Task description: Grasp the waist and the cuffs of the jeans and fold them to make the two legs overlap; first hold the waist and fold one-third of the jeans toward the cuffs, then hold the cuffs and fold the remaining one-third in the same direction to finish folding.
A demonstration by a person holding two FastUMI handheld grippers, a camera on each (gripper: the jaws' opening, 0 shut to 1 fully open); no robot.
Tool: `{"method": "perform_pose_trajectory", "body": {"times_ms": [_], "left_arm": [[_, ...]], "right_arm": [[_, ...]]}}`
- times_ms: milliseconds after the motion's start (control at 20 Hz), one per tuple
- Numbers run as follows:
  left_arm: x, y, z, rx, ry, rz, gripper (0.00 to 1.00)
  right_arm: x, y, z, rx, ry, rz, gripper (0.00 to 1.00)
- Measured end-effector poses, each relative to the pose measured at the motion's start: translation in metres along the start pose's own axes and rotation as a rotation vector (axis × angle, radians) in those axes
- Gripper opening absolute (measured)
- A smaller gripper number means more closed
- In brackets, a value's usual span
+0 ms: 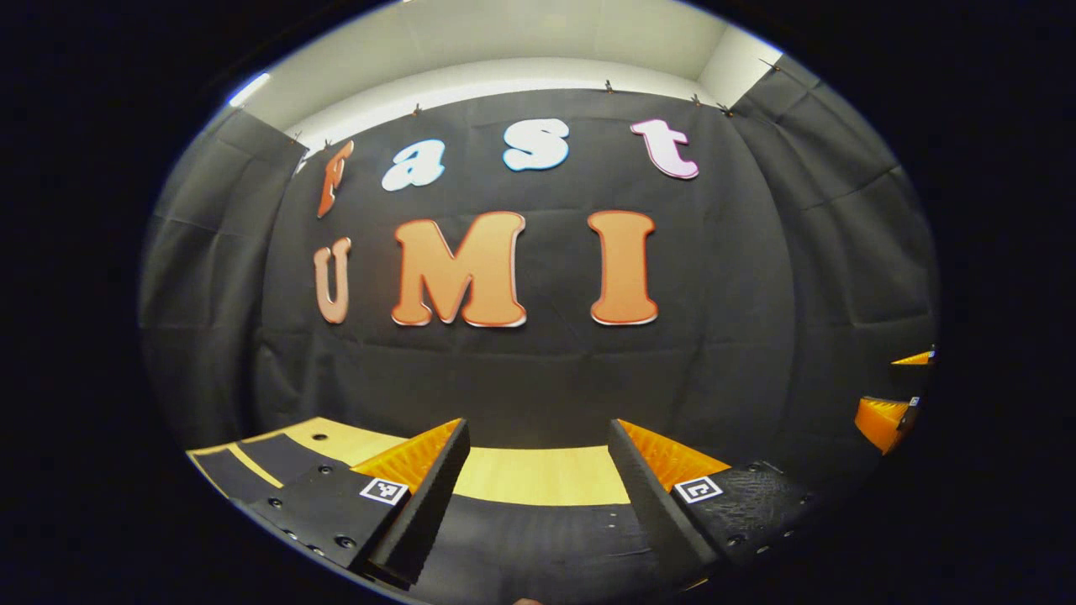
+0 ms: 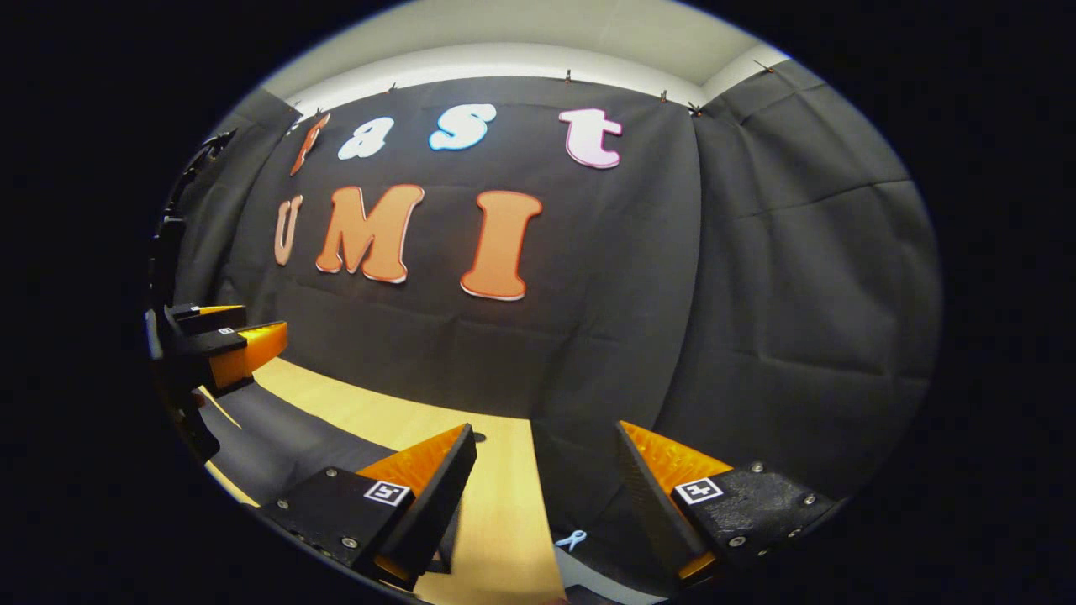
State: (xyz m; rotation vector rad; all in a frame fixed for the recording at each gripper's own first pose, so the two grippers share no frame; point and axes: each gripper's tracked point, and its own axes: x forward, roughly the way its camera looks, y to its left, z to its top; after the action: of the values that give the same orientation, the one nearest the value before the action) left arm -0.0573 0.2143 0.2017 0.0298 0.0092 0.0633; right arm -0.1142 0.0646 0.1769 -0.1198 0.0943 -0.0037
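A dark cloth, seemingly the jeans (image 1: 538, 538), lies flat on the wooden table (image 1: 538, 475) just under my left gripper (image 1: 538, 428). That gripper is open and holds nothing. In the right gripper view the same dark cloth (image 2: 286, 445) spreads over the table's left part. My right gripper (image 2: 545, 428) hovers open above the table's bare wood (image 2: 496, 496), also holding nothing. The left gripper (image 2: 239, 329) shows at the far left of that view, above the cloth. The right gripper (image 1: 899, 391) sits at the far right edge of the left gripper view. Waist and cuffs cannot be told apart.
The booth's black cloth wall stands close behind the table on the far side and to the right. A small pale clip (image 2: 572, 538) lies by the table's right edge, where the black cloth meets the wood.
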Motion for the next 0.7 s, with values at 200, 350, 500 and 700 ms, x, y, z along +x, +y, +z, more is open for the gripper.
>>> {"method": "perform_pose_trajectory", "body": {"times_ms": [200,350,500,700], "left_arm": [[-0.026,0.073,0.028,0.032,-0.007,0.048,1.00],[-0.049,0.131,0.026,0.036,0.000,0.070,1.00],[-0.070,0.205,0.020,0.039,-0.006,0.085,1.00],[-0.072,0.303,0.015,0.115,-0.014,0.094,1.00]], "right_arm": [[-0.011,0.053,0.044,0.001,-0.039,0.077,0.98],[-0.024,0.103,0.062,0.036,-0.046,0.138,0.98],[-0.042,0.158,0.066,0.074,-0.039,0.153,0.98],[-0.052,0.195,0.041,0.126,0.073,0.042,0.98]]}}
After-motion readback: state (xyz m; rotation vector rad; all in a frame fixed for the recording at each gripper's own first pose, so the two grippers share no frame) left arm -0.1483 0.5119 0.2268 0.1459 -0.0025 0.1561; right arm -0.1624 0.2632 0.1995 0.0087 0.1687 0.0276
